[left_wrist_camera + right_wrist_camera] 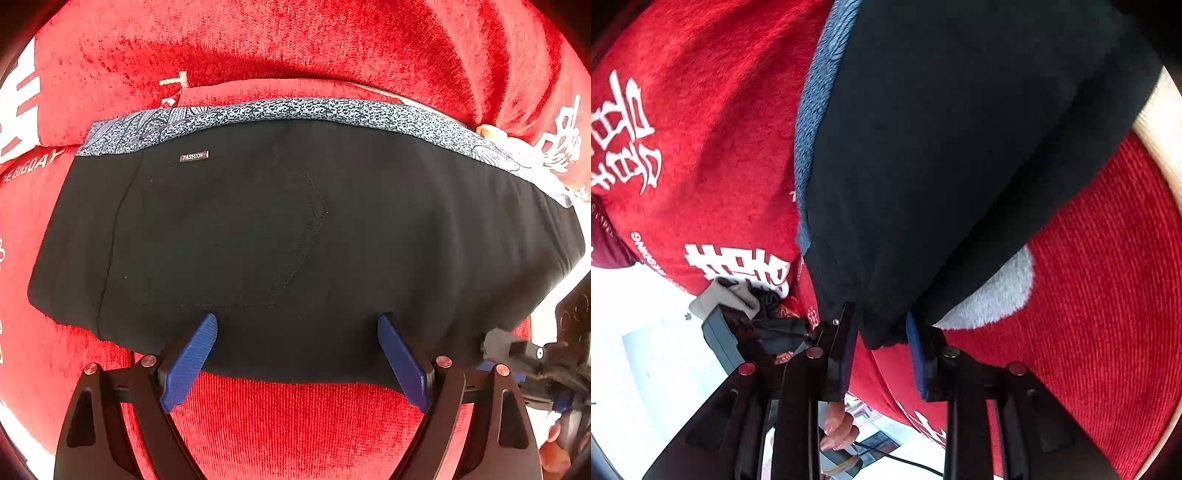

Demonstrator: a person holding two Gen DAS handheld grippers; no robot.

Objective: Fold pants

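Across the middle of the left view the black pants [295, 236] lie folded on a red blanket [295, 417], soft and limp, best gripped at an edge; the left gripper [297, 325] gapes wide, the right gripper [882, 328] pinches their corner

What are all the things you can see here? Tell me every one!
pants: one, black with a blue-grey speckled band along the far edge, folded on the cloth.
label: one, small, dark with white letters, on the pants near the band.
cloth: one, red velvet with white lettering, under the pants.
white patch: one, fuzzy, on the cloth beside the pants.
left gripper: one, black with blue pads, open over the pants' near edge.
right gripper: one, black with blue pads, pinching a pants corner.
hand: one, below the right gripper.
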